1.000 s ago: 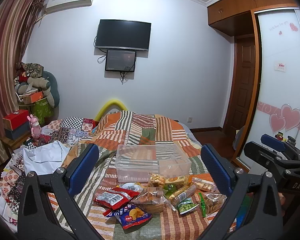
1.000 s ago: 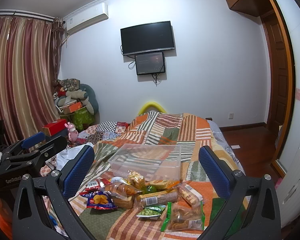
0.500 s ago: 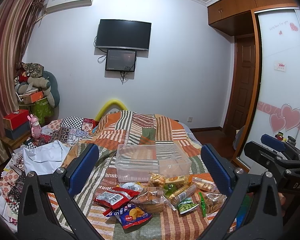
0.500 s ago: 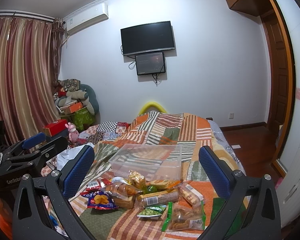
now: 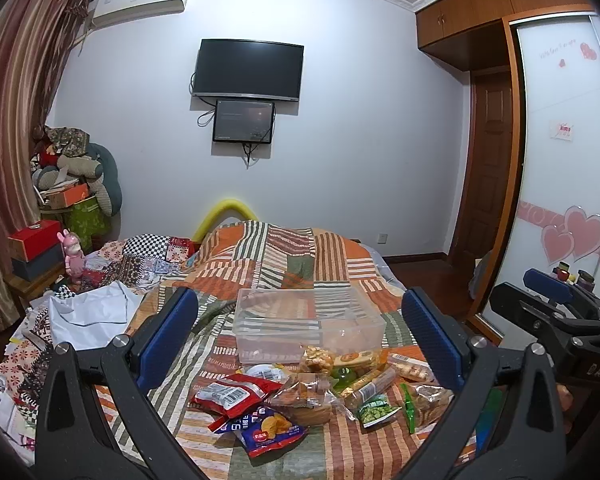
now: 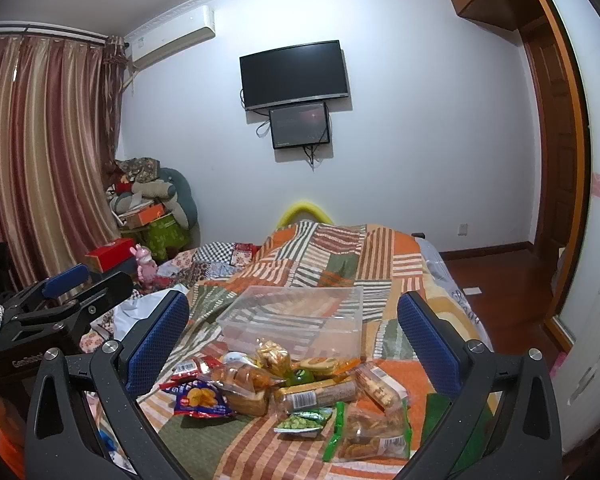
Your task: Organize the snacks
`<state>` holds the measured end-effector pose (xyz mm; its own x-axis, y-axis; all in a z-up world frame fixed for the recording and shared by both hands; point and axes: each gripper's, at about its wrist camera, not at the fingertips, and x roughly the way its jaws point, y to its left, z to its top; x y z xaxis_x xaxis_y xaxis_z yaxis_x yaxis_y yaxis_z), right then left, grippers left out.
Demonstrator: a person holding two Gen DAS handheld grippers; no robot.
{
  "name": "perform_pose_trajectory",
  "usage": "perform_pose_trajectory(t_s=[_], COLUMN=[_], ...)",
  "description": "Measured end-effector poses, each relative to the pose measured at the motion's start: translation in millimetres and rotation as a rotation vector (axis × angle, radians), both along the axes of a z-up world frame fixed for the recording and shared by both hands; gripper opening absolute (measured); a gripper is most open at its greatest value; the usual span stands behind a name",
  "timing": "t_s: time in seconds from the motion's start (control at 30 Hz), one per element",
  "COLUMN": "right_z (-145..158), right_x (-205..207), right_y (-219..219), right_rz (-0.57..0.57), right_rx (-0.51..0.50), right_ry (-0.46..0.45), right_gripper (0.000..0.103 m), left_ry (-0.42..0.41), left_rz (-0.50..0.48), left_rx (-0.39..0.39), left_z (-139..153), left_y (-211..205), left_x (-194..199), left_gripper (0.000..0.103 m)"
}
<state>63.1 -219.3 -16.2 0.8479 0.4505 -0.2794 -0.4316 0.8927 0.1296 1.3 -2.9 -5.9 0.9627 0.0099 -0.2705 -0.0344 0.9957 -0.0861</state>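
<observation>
Snacks wait in a loose heap on the striped orange-and-green patchwork bedspread [image 5: 288, 256], just in front of the clear rectangular plastic bin [image 5: 308, 322], which sits open-topped and looks empty, presumably the place they belong. I use that bin as my marker. Nearest its front wall lie a clear bag of golden puffs [image 5: 317, 360] and a long brown biscuit sleeve [image 6: 320, 392]; further toward me are the red foil packet [image 5: 234, 394], the blue crisp packet [image 5: 268, 430] and the small green pea packet [image 5: 374, 413]. My left gripper [image 5: 300, 340] and right gripper [image 6: 292, 336] hover before the heap, jaws spread wide, holding nothing, so either can take a packet first.
</observation>
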Motion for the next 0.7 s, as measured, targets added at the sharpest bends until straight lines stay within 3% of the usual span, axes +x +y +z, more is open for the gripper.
perform_pose_trajectory(t_s=[0.3, 0.47, 0.6, 0.7], right_z=[-10.1, -25.7, -43.5, -56.3], right_x=[8.7, 19.0, 27.1, 31.6], right_y=[-5.3, -15.4, -24.4, -28.6], right_rz=[-0.035, -0.065, -0.085, -0.100], right_rx=[-0.027, -0.045, -0.067, -0.094], right_ry=[0.030, 0.088, 0.152, 0.195], right_gripper=[0.103, 0.103, 0.103, 0.103], left_ry=[0.046, 0.117, 0.203, 0.280], left_rz=[-0.033, -0.018, 0.020, 0.030], left_rx=[-0.003, -0.006, -0.004, -0.014], left_z=[-10.2, -23.9, -42.7, -59.4], left_y=[3.0, 11.7, 22.5, 32.0], left_x=[7.8, 18.6, 29.3, 38.3], left_gripper=[0.103, 0.102, 0.085, 0.082])
